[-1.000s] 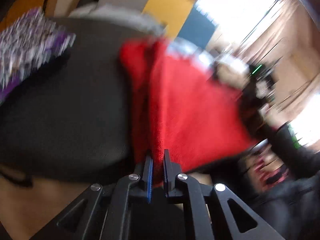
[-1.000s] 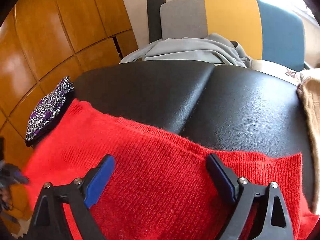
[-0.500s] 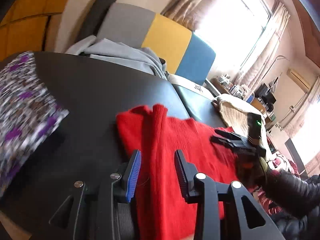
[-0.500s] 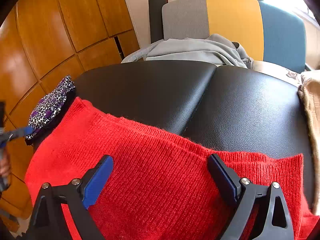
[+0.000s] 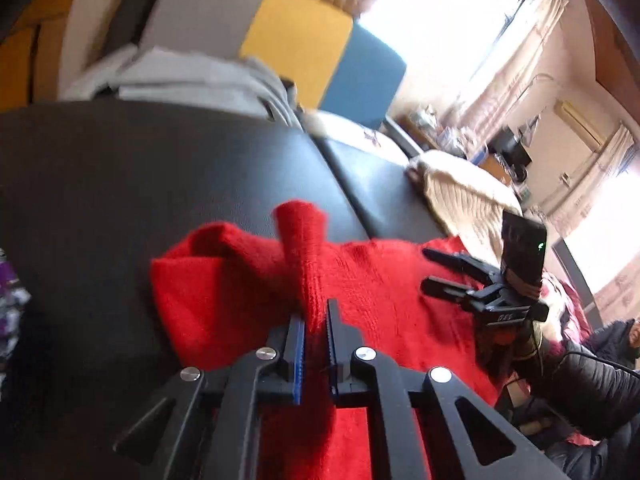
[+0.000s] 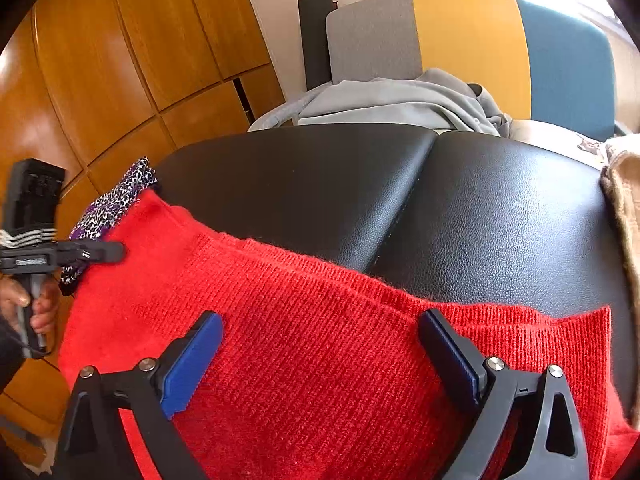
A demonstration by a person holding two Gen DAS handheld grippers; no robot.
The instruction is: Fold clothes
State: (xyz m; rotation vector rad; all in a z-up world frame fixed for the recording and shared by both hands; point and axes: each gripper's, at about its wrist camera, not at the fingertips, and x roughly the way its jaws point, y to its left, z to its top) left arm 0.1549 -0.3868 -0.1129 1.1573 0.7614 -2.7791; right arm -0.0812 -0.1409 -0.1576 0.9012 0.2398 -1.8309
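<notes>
1. The left gripper [image 5: 316,316] has just been closing, and its jaws now stand nearly together, pinching a raised fold of the red sweater [image 5: 372,292].
2. The right gripper [image 6: 320,340] has its jaws spread wide above the sweater, the blue pads [image 6: 192,364] gripping nothing; whether they touch the knit I cannot tell.
3. The sweater lies on the near part of the black padded table [image 6: 320,184], its left end bunched up and overlapping the edge of a purple patterned cloth [image 6: 116,200].
4. Counted: two grippers, one red sweater, one grey garment [image 6: 384,100] at the table's far edge, one cream knit [image 5: 460,196] at the right, one patterned cloth.
5. The left view is blurred; the cream knit and patterned cloth are cut off at the frame edges, and the sweater's near edge is hidden behind the grippers.
</notes>
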